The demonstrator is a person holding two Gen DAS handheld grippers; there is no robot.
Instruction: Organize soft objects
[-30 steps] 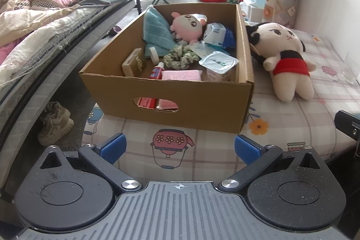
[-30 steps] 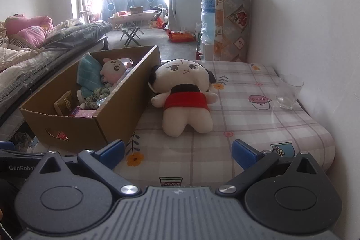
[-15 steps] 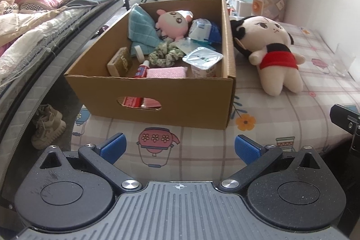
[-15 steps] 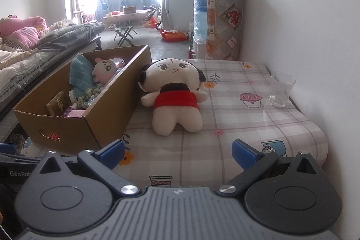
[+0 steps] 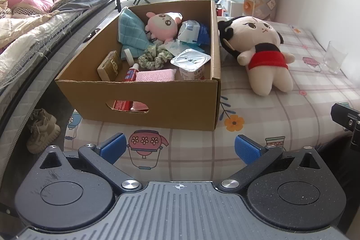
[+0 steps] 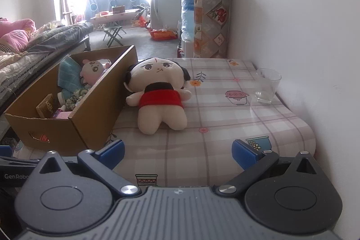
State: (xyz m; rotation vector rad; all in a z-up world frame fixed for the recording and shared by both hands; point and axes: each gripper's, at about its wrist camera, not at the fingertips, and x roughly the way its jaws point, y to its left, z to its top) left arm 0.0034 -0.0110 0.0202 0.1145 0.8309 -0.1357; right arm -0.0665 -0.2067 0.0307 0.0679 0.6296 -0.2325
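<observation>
Doll [image 6: 160, 95] on checked tablecloth [image 6: 225, 127], bedroom.

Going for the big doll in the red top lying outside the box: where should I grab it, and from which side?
Take the doll across its red waist, coming down from above with the right gripper, which is open and faces it. The waist is narrower than the head, and its left side lies close to the cardboard box, so a side approach is cramped.
</observation>
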